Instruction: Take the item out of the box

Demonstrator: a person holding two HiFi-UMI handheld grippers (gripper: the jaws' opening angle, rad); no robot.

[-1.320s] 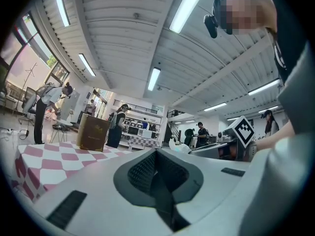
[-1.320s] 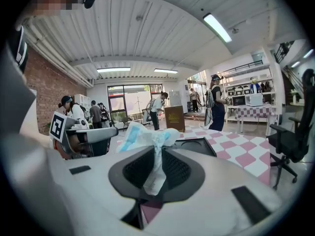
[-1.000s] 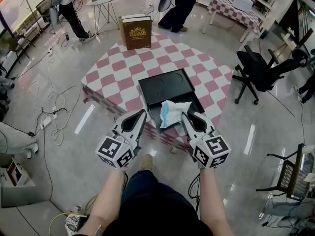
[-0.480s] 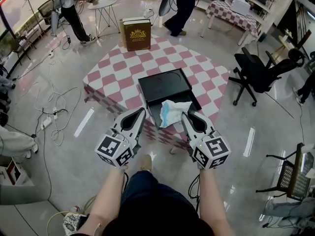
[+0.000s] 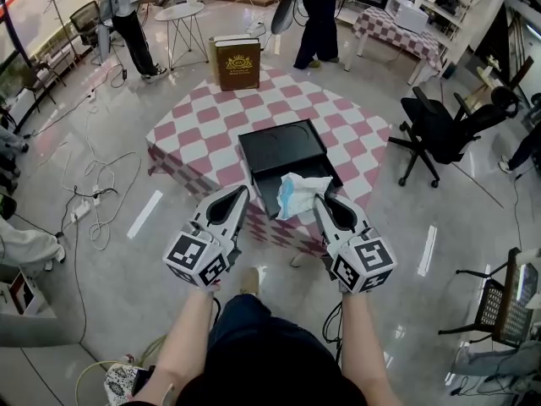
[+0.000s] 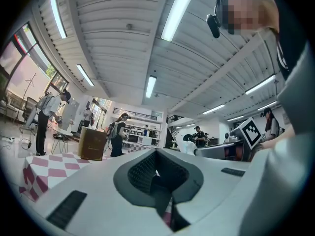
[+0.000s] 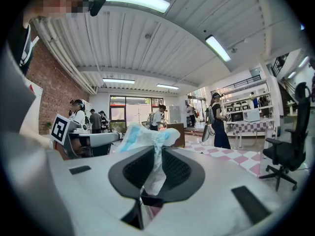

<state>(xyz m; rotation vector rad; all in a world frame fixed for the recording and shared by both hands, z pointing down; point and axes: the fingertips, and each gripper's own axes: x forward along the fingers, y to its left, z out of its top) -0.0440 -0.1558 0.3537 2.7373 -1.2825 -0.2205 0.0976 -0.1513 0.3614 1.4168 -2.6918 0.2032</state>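
Head view, frame centre: right gripper is pinching the crumpled white-and-blue packet tight, just over the black box's lower edge. Left gripper, jaws together and empty, is hovering beside. Best handling: keeping the pinch firm, clearing the rim before drawing away.

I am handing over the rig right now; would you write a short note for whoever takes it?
Right claw: shut on the white-and-blue packet, held over the near end of the open black box.
Left claw: shut, empty, left of the packet.
Done: packet gripped, apparently lifted out.
Left: carry it clear of the box, probably onto the checkered table.
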